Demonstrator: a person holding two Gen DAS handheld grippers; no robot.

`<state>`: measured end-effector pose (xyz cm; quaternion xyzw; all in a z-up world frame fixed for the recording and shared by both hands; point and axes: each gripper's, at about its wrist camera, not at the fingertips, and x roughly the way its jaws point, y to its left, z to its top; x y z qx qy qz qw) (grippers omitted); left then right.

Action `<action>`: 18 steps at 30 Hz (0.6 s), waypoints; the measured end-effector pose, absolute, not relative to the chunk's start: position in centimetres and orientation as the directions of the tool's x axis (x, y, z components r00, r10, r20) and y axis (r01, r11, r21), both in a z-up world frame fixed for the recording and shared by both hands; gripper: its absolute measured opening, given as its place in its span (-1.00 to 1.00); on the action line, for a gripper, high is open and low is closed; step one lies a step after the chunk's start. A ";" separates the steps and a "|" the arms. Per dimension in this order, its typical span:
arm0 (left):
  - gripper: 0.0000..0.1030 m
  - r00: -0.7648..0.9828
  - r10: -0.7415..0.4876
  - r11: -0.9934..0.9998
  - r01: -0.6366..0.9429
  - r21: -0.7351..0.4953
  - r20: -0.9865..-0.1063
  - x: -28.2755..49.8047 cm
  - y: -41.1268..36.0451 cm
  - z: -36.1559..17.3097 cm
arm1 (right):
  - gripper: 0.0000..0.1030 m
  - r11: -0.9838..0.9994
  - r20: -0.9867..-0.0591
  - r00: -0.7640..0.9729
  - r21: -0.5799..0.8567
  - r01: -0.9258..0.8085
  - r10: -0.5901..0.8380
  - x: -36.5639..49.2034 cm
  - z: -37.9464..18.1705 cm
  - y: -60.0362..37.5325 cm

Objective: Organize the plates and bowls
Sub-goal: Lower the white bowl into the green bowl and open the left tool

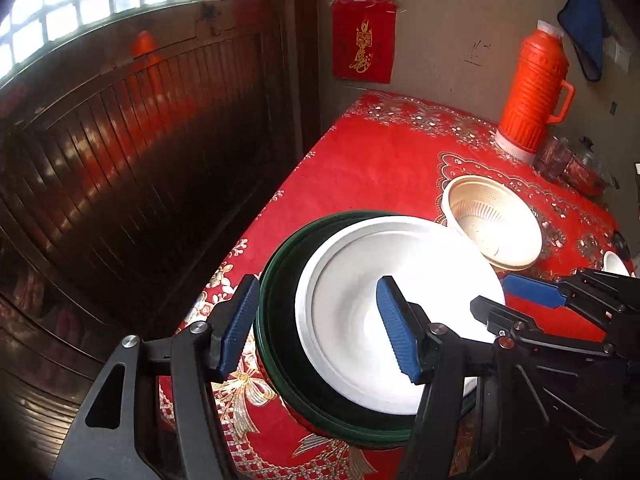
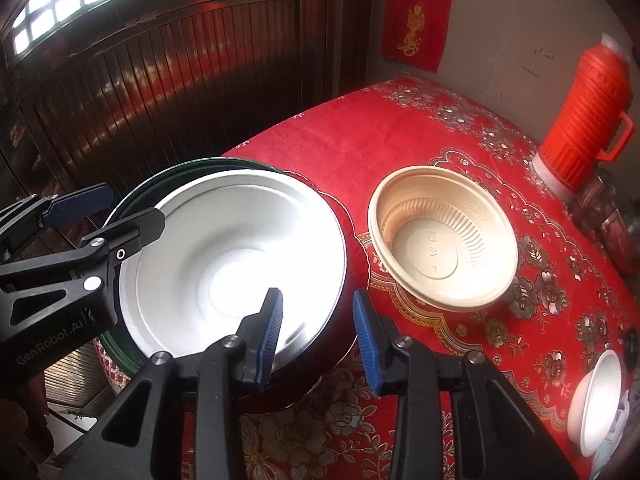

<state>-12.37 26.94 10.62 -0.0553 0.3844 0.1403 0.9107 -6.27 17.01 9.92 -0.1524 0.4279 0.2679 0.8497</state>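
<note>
A white plate (image 1: 400,312) lies on a stack of dark green plates (image 1: 276,300) near the table's left edge; both show in the right wrist view, white plate (image 2: 232,256), green plates (image 2: 160,184). My left gripper (image 1: 320,328) is open, its jaws straddling the left rim of the stack. My right gripper (image 2: 318,336) is open, its jaws straddling the right rim of the white plate. A beige plastic bowl (image 2: 440,236) stands to the right, also in the left wrist view (image 1: 492,220). A small white bowl (image 2: 596,396) sits at the far right.
The table has a red flowered cloth (image 2: 360,128). An orange thermos (image 2: 580,120) and glass jars (image 2: 612,216) stand at the back right by the wall. A dark wooden door (image 1: 140,128) lies beyond the table's left edge.
</note>
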 end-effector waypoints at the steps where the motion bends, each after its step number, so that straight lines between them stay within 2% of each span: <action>1: 0.19 0.668 0.214 0.954 -0.299 0.006 -0.713 -12.4 26.9 10.8 | -0.30 0.811 -0.808 0.490 -0.024 -0.585 0.329 -6.3 10.0 16.9; 5: 0.19 0.674 0.207 0.956 -0.294 -0.001 -0.709 -12.4 26.5 11.0 | -0.21 0.815 -0.795 0.500 -0.011 -0.580 0.345 -6.7 10.7 16.2; 7: 0.19 0.680 0.192 0.957 -0.289 -0.018 -0.708 -12.4 26.2 11.1 | -0.06 0.817 -0.786 0.506 -0.003 -0.577 0.355 -7.0 11.1 15.7; 11: 0.19 0.693 0.154 0.964 -0.260 -0.046 -0.704 -12.0 25.0 11.6 | 0.07 0.827 -0.771 0.526 0.002 -0.562 0.359 -7.4 11.9 14.2; 13: 0.19 0.699 0.139 0.969 -0.242 -0.050 -0.701 -11.8 24.1 11.8 | 0.20 0.840 -0.764 0.537 0.011 -0.543 0.357 -7.3 12.1 13.0; 18: 0.19 0.706 0.093 0.979 -0.192 -0.063 -0.702 -10.8 21.8 12.2 | 0.27 0.877 -0.757 0.561 0.033 -0.480 0.335 -6.7 12.5 9.6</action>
